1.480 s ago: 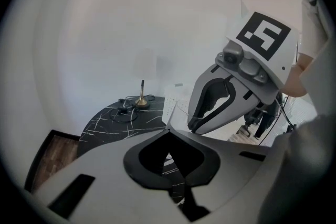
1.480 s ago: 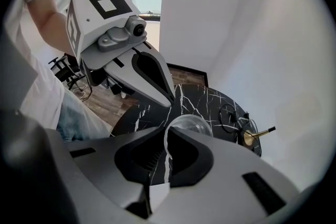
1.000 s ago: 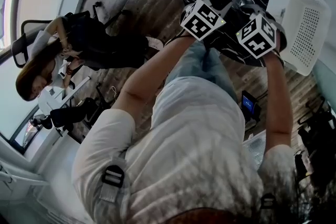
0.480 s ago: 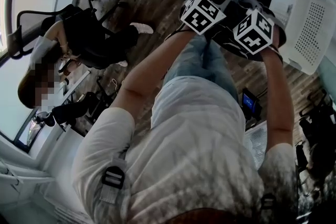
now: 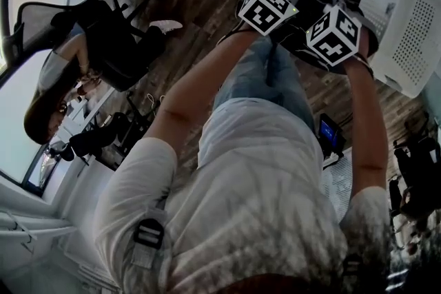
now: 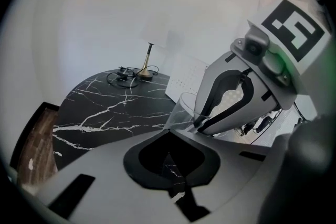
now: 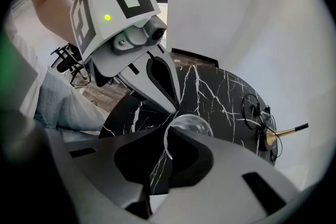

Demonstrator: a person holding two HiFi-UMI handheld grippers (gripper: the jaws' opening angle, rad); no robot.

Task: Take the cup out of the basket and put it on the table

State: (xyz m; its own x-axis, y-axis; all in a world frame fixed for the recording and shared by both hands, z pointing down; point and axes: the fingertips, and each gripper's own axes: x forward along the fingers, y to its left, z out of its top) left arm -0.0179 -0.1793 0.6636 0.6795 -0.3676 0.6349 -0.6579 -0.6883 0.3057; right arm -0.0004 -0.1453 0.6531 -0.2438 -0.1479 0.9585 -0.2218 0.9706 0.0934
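A clear glass cup [image 7: 187,127] hangs over the black marble table [image 7: 220,92], and my right gripper [image 7: 168,153] is shut on its rim. In the left gripper view the same cup [image 6: 184,110] shows at the tip of the right gripper's jaws, with the white perforated basket [image 6: 185,77] behind it. My left gripper [image 6: 171,159] is close beside the right one, its jaws shut with nothing between them. In the head view both marker cubes sit side by side over the table's near edge, and the basket [image 5: 406,17] stands to their right.
A brass lamp base [image 6: 145,73] with a coiled black cable sits at the table's far side. A person sits on an office chair [image 5: 103,38] on the wooden floor to the left. The wall runs close behind the table.
Both grippers keep about the same place over the table's edge with the cup still held. The head view has shifted slightly, and the seated person at left has moved.
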